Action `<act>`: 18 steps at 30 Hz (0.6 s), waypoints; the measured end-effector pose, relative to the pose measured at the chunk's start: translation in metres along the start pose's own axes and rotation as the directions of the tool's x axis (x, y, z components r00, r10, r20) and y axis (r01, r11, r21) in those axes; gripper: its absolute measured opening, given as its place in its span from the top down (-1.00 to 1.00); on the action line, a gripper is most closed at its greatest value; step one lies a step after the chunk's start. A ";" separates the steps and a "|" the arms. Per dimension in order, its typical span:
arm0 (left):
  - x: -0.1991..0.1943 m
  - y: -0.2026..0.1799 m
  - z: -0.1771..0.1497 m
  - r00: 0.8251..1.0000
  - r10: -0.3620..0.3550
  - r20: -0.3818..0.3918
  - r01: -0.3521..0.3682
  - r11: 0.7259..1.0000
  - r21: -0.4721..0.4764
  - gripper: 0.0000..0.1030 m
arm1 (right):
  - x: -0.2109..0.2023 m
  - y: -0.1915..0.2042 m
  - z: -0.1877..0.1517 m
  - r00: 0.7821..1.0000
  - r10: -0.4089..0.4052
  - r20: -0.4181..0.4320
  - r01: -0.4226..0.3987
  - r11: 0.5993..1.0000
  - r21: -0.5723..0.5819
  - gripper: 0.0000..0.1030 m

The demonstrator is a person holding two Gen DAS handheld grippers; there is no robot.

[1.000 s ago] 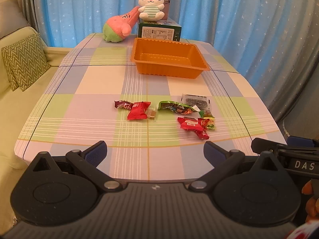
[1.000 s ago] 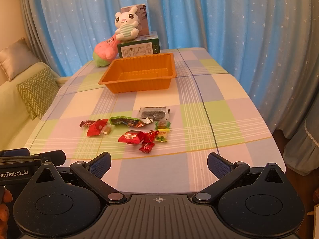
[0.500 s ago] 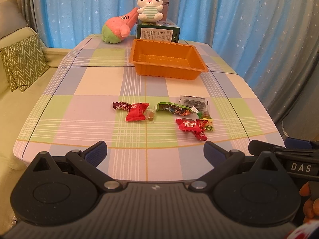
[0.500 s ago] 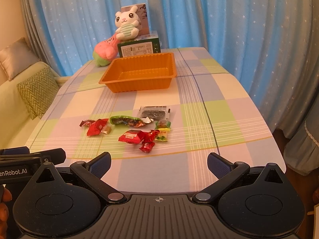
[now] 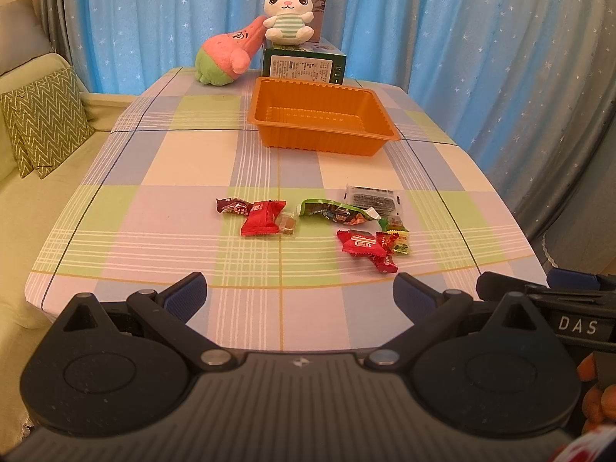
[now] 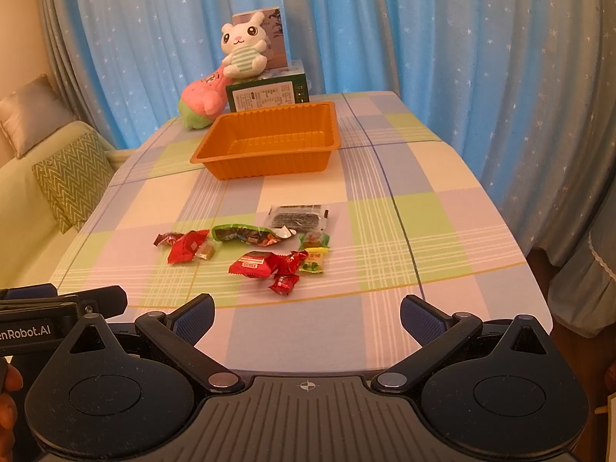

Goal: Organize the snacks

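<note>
Both hand-held grippers gape empty at the worktop's near edge.
Crinkly snacks lie strewn crosswise; ribbed orange tray sits long side facing them.

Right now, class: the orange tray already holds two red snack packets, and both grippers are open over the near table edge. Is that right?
Not quite. The orange tray is empty in both wrist views; the red snack packets lie on the table. Both grippers, left gripper and right gripper, are open.
</note>
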State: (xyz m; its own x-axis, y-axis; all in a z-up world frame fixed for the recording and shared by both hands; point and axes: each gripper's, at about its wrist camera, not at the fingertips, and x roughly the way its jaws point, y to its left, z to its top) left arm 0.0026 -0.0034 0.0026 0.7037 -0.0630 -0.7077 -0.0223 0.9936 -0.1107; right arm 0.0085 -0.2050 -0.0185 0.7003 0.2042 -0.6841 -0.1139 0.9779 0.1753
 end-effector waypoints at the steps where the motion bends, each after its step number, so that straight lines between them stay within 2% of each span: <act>1: 0.000 0.000 0.000 1.000 0.000 0.000 0.000 1.000 0.000 -0.99 | 0.000 0.000 0.000 1.000 0.000 0.000 0.000 1.000 0.000 -0.99; 18: -0.002 -0.002 0.001 1.000 -0.003 0.000 0.003 1.000 0.002 -0.99 | 0.000 0.000 0.000 1.000 0.001 0.000 -0.001 1.000 0.001 -0.99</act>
State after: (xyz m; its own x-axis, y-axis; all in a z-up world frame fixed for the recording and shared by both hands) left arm 0.0019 -0.0056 0.0044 0.7040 -0.0663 -0.7071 -0.0187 0.9936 -0.1117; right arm 0.0082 -0.2054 -0.0185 0.7004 0.2051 -0.6837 -0.1141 0.9777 0.1764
